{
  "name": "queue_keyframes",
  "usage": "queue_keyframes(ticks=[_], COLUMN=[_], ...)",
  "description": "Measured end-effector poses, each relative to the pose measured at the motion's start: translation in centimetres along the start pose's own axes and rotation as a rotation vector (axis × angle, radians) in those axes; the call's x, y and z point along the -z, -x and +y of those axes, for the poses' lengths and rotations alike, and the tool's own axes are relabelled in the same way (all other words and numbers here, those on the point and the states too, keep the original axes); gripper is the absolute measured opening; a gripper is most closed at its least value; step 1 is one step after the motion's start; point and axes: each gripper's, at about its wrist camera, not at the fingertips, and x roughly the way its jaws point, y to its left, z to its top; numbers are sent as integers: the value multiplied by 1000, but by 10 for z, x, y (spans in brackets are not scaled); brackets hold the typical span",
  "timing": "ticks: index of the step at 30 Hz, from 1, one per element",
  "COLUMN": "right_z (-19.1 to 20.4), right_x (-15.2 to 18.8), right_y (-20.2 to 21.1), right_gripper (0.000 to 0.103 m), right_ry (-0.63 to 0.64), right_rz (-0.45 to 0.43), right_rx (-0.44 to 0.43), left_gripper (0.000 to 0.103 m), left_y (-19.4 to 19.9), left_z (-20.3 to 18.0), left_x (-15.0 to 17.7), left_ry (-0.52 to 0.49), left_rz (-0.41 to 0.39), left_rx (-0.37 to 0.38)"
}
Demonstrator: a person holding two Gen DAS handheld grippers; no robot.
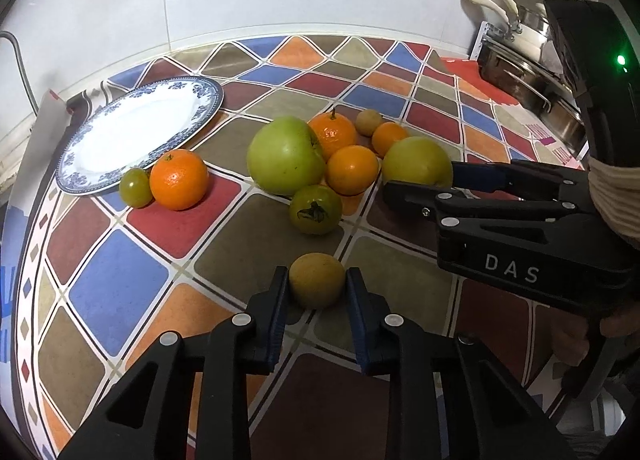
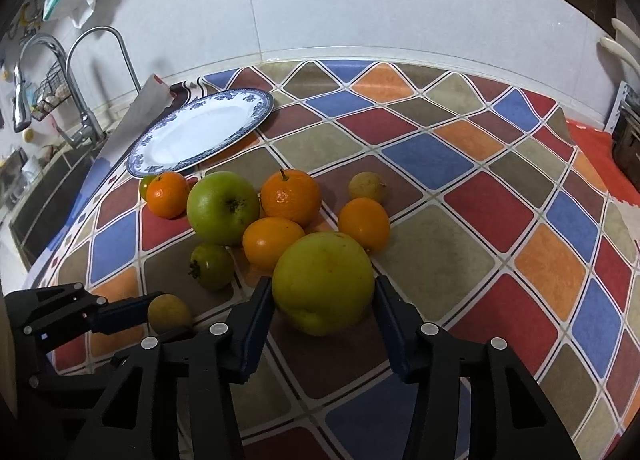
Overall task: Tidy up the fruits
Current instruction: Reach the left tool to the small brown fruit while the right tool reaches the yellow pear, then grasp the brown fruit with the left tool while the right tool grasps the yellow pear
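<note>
Landmark: the blue-rimmed plate (image 1: pixel 140 140), lying bare at the far left of the patterned tablecloth (image 1: pixel 120 280); every place below is told from it.
Progress: no fruit is on the plate, so by my reading the sorting has barely begun and all the fruit is left to move.
Left gripper (image 1: pixel 317 292): nearest the camera and farthest from the plate; its jaws are closed on a small yellow-brown fruit (image 1: pixel 316 280), pads against both sides, the fruit resting on the cloth.
Right gripper (image 2: pixel 324 296): to the right of that, well apart from the plate; its jaws flank a big yellow-green apple (image 2: pixel 324 280) and appear to touch both flanks; I judge it gripped, not yet lifted.
Small dark-green fruit (image 1: pixel 316 209): next in toward the plate, dry calyx showing, loose on the cloth.
Main cluster: a large green apple (image 1: pixel 285 156) with three oranges (image 1: pixel 352 169) packed against and near it, right of the plate.
Farthest piece: another small yellow-brown fruit (image 1: pixel 368 122), behind the cluster.
Beside the plate: one orange (image 1: pixel 179 179) and a small green fruit (image 1: pixel 136 187), just at its near rim.
Look of the fruit: whole and unbruised as far as shown.
</note>
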Motion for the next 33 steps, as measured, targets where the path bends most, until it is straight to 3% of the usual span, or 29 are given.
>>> queue_keyframes(ticks=[7, 15, 24, 33], right_z=[2, 16, 44, 77], right_x=[4, -2, -38, -79], right_y=[7, 37, 56, 43], right_gripper=[50, 50, 50, 50], right_ry=[-19, -12, 37, 86], right_rz=[-5, -68, -159, -199], right_rx=[13, 14, -24, -72], left_gripper=[28, 28, 28, 28], left_y=[16, 49, 80, 90], left_z=[5, 19, 46, 86], left_x=[-3, -15, -40, -65], left_ry=[-15, 2, -5, -16], left_rz=[-49, -131, -233, -282], left_rx=[-36, -62, -131, -204])
